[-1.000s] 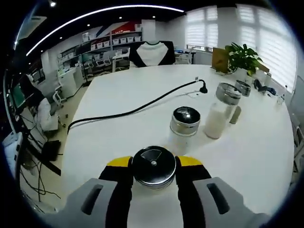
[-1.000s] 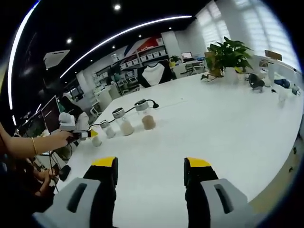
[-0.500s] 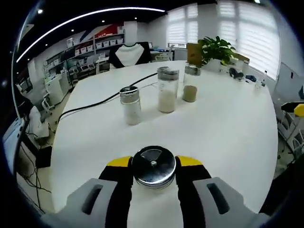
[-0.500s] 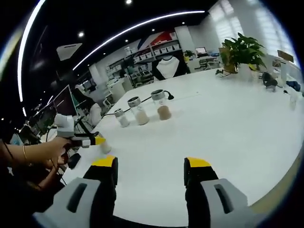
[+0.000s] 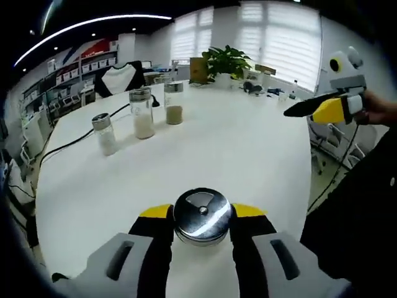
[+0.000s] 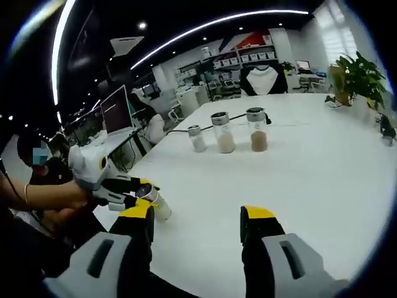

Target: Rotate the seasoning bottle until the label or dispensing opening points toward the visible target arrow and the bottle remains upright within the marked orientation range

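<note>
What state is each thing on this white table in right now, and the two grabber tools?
Seasoning bottle: upright, lid on, clamped between jaws.
Left gripper: shut on the seasoning bottle.
Right gripper: open, holding nothing.
Three spice jars: upright in a row, lids on.
Black cable: lying loose across the table.

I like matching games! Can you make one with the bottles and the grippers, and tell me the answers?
Things:
1. held bottle
2. brown bottle
3. right gripper
4. plant

States:
A. open, holding nothing
B. far end of the table, by the window
C. clamped between the left gripper's jaws
D. standing in a row of three, end nearest the plant

Pairs: 1-C, 2-D, 3-A, 4-B
</note>
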Action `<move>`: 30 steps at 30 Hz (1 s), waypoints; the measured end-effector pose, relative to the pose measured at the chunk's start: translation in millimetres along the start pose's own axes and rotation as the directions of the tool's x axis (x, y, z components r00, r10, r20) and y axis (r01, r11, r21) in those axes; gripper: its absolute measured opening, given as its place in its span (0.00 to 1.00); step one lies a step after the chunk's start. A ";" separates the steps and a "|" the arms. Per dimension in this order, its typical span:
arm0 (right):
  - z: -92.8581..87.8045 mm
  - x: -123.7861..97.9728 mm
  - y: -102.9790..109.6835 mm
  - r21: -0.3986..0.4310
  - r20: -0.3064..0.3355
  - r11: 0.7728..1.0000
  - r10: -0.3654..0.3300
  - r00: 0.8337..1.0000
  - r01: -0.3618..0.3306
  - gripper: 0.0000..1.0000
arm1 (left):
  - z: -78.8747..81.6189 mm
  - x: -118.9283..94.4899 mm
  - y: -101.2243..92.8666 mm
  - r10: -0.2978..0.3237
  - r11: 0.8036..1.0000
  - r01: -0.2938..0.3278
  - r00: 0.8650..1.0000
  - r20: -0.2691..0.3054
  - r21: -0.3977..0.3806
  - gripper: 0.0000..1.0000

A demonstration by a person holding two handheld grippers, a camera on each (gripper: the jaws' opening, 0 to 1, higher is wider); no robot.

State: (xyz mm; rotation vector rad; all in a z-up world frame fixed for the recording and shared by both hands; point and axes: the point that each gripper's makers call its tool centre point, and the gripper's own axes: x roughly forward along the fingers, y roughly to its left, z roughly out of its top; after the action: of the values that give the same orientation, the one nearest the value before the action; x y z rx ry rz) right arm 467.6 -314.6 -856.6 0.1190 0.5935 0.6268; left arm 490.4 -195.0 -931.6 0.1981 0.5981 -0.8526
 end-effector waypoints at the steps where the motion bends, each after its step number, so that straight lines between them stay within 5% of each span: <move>1: 0.6 1.4 2.0 -0.005 -0.002 1.000 0.005 1.000 -0.005 0.55 | -0.3 -0.3 -2.2 -0.017 1.000 0.017 1.000 -0.001 0.014 0.37; 5: 0.8 10.3 11.0 -0.064 -0.038 0.998 0.021 0.999 -0.024 0.55 | -3.3 -0.6 -6.2 -0.057 0.993 0.059 0.998 -0.021 0.100 0.37; 11: 2.9 21.3 22.4 -0.131 -0.074 0.990 0.047 0.996 -0.057 0.55 | -1.3 0.4 -19.2 -0.202 0.965 0.205 0.979 -0.032 0.161 0.37; 14: -3.9 24.3 26.4 -0.216 -0.147 0.973 0.053 0.988 -0.084 0.55 | -1.2 1.2 -29.8 -0.274 0.942 0.277 0.961 -0.040 0.189 0.38; 20: -5.5 32.2 39.9 -0.308 -0.189 0.940 0.089 0.978 -0.145 0.52 | 7.2 7.5 -31.7 -0.226 0.954 0.226 0.974 -0.022 0.196 0.48; 30: -15.3 58.0 68.6 -0.468 -0.295 0.833 0.168 0.941 -0.295 0.45 | -8.7 -6.3 -26.1 -0.106 0.985 0.108 0.994 -0.025 0.135 0.48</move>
State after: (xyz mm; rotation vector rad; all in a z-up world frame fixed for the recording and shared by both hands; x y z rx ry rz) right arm 461.3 -226.2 -878.4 -0.3958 0.6358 1.0305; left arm 463.9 -204.4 -933.4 0.2996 0.5712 -0.9976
